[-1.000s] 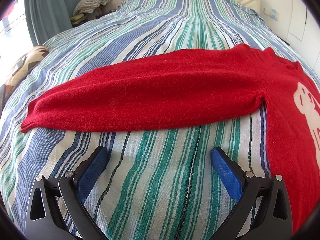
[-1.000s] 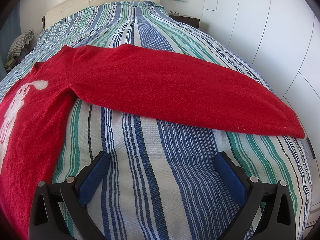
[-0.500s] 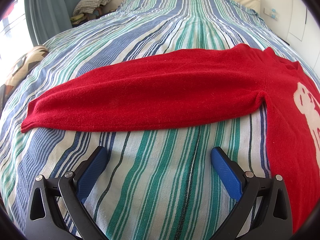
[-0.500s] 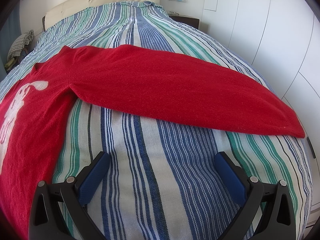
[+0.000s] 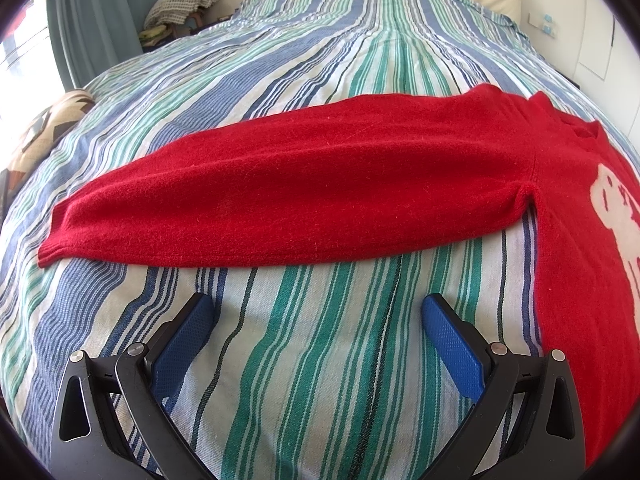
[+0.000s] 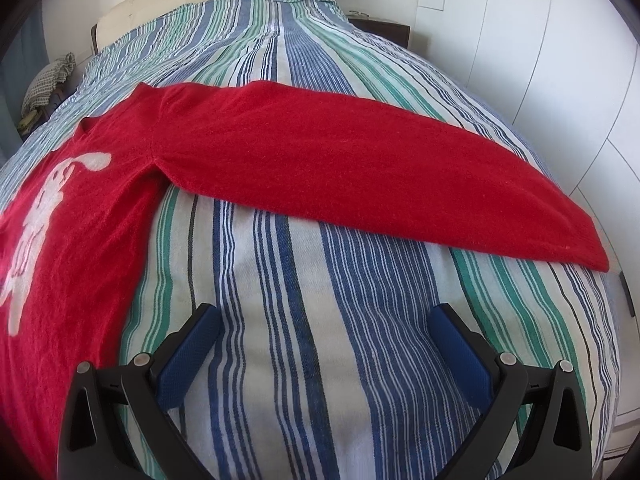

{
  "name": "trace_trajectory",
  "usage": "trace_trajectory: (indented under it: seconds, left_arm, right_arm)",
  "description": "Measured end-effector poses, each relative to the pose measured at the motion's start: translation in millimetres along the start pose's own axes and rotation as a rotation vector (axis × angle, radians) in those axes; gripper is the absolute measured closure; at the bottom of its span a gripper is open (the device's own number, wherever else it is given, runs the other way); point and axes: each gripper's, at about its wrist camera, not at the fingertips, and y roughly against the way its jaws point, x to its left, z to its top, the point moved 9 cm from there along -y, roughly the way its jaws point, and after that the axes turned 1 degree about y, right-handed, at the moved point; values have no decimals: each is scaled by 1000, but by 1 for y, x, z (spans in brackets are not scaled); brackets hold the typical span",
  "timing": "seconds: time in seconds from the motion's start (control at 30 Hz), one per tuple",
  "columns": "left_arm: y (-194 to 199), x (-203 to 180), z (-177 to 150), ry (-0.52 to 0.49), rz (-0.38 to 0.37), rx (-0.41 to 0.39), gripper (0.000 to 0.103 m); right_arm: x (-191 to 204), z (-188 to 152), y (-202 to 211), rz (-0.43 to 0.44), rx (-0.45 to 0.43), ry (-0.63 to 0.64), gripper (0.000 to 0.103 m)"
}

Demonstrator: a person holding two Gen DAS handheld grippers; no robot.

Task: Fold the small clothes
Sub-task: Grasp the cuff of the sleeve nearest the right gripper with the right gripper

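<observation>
Red sweater (image 5: 304, 196) lay flat on bed (image 5: 320, 360), front up, sleeves spread toward side edges, ready for folding. I held left gripper (image 5: 318, 312) and right gripper (image 6: 328, 322) fingers apart, empty, hovering short of each sleeve; no fold started.

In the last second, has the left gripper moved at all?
No. The left gripper hangs open over the striped bedspread, and the red sweater's sleeve sits at the same spot in the left wrist view as before.

Bright daylight from left window, sharp, fisheye-warped, dark corners
</observation>
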Motion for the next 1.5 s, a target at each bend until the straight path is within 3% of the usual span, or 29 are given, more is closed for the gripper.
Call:
trace_trajectory:
  seconds: [0.13,0.27,0.33,0.4,0.5,0.6,0.63,0.67,0.77,0.9,1.0,1.07,1.1,1.2,1.27,1.37,1.5]
  left_arm:
    - [3,2,-1,12,-17,17,0]
    - [18,2,-13,-35,-76,123,0]
    - [38,4,-22,-51,-117,142,1]
    - [70,5,-31,-50,-157,101,1]
    - [118,4,-44,-38,-223,20,1]
    - [141,1,-54,11,-267,-11,1]
    - [143,0,-56,33,-275,-8,1]
    - [144,-2,-57,54,-282,-4,1]
    - [140,-1,-61,91,-268,7,1]
    - [129,11,-71,110,-209,28,1]
    - [123,23,-81,133,-180,38,1]
    - [116,28,-89,140,-163,55,1]
    - [113,30,-91,143,-158,68,1]
    - [109,32,-92,155,-155,75,1]
    - [113,31,-89,163,-178,54,1]
    - [113,26,-88,160,-197,48,1]
    - [111,23,-86,163,-216,53,1]
  right_arm:
    - [3,-18,19,110,13,-65,0]
    - [6,-37,35,253,64,-27,0]
    - [-9,-33,52,344,65,-66,0]
    - [-50,-14,78,400,-28,-200,0]
    - [-140,5,98,475,-133,-564,0]
    - [-196,1,82,576,-117,-843,6]
    - [-201,-2,73,606,-94,-881,16]
    - [-204,-3,64,619,-73,-907,23]
    - [-209,-3,41,630,-68,-988,29]
    - [-230,-4,11,493,-89,-1090,43]
    - [-242,-4,-2,466,-131,-1173,63]
    - [-244,0,-6,438,-116,-1140,92]
    - [-246,3,-5,402,-113,-1116,98]
    - [-246,28,20,337,-181,-1011,98]
    - [-224,64,51,332,-235,-857,98]
    - [-151,130,108,444,-309,-624,98]
    - [-4,198,175,688,-346,-357,98]
